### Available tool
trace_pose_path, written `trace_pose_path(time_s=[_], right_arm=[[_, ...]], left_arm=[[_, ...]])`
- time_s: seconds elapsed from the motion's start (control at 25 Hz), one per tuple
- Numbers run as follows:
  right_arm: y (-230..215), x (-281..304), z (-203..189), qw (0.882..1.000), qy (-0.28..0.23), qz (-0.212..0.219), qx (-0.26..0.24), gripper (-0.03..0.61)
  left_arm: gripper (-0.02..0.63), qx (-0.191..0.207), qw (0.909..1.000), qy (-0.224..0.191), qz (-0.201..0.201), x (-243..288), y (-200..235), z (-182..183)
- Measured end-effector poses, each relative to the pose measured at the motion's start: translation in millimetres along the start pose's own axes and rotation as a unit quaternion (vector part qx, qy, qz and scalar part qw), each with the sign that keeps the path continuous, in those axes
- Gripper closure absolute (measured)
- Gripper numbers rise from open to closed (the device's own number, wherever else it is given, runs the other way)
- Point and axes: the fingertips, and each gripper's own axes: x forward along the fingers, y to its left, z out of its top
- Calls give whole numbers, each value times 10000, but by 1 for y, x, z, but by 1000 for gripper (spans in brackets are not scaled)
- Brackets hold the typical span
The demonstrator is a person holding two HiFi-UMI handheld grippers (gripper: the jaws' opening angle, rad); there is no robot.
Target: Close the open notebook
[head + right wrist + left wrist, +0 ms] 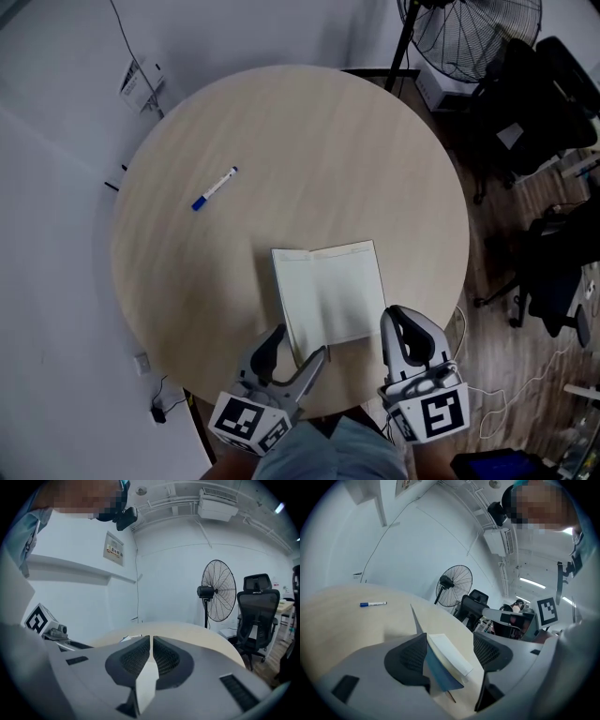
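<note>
Head view: right claw (401,317) pinches the open notebook (330,295).

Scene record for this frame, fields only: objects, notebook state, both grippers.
table: round, light wood
notebook: open, near the table's front edge
marker: blue cap, lying apart, far left
left gripper: jaws apart, notebook's near left corner between them
right gripper: jaws shut on a thin white sheet at the notebook's near right edge
task state: not yet closed
</note>
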Motion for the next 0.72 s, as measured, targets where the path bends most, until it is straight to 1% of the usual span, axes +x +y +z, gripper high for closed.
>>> trace_pose_path(time_s=[0.28, 0.44, 0.72], right_arm=[[-13, -14, -2, 9997, -56, -202, 122, 529], [-21, -22, -7, 9993, -91, -302, 202, 529], [-52, -38, -16, 9974, -77, -625, 350, 529]], left_arm=[[288, 196, 9994, 27, -284, 13, -21, 10], [290, 272, 9986, 59, -456, 22, -33, 8], [288, 340, 9966, 198, -729, 48, -51, 7]])
